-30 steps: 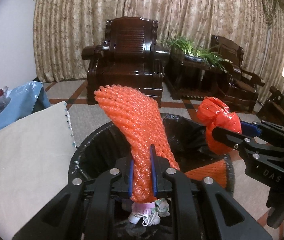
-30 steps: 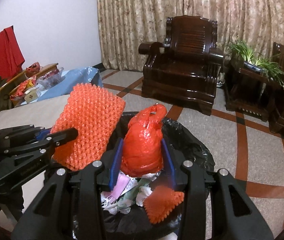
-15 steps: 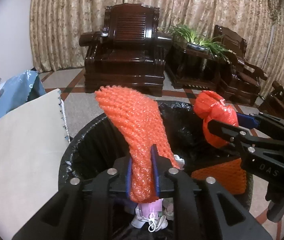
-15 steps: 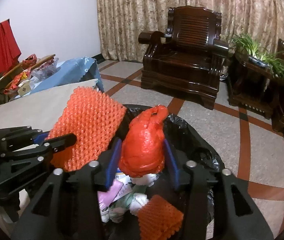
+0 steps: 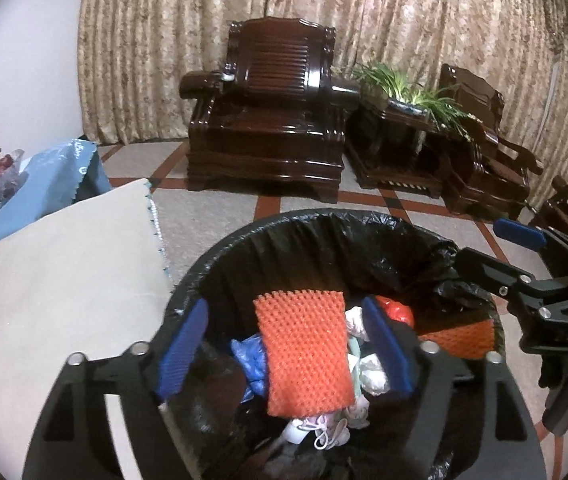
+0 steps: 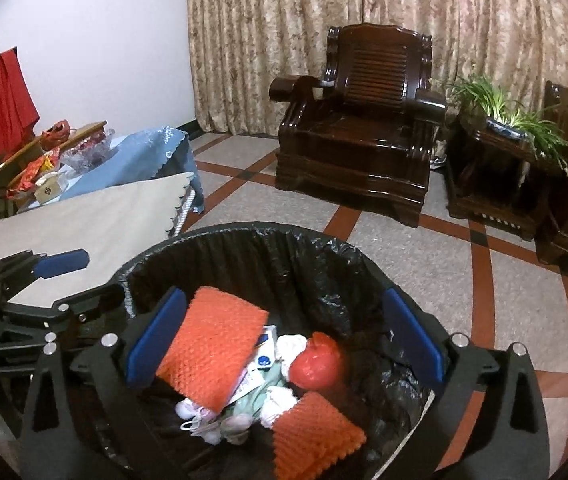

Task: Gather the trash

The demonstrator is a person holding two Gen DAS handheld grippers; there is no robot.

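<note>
Both my hand-held grippers hang over the bin (image 5: 244, 240); the jaws of the left hand-held gripper (image 5: 284, 350) and the right hand-held gripper (image 6: 284, 340) have just been opening and now stand wide with nothing pressed between the pads. The foam net (image 5: 304, 352) I let go lies on top of the heap inside, tilted, and the red bag (image 6: 316, 362) sits beside it among white scraps, with a second net (image 6: 316, 432) nearer the front. My worry starts close in: the left blue pads (image 5: 182, 350) stand right by the black liner (image 6: 324, 276), and pulling out carelessly could snag it and drag it off the rim. The net is light and springy (it rides high on the pile), so a brushing finger could flick it over the edge onto the floor (image 6: 424, 264). The two grippers are also near each other over the opening and could knock together. Farther off, the bench (image 5: 52, 280) to my left is close enough to clip when I swing away; the armchair (image 6: 364, 120) is well clear.
</note>
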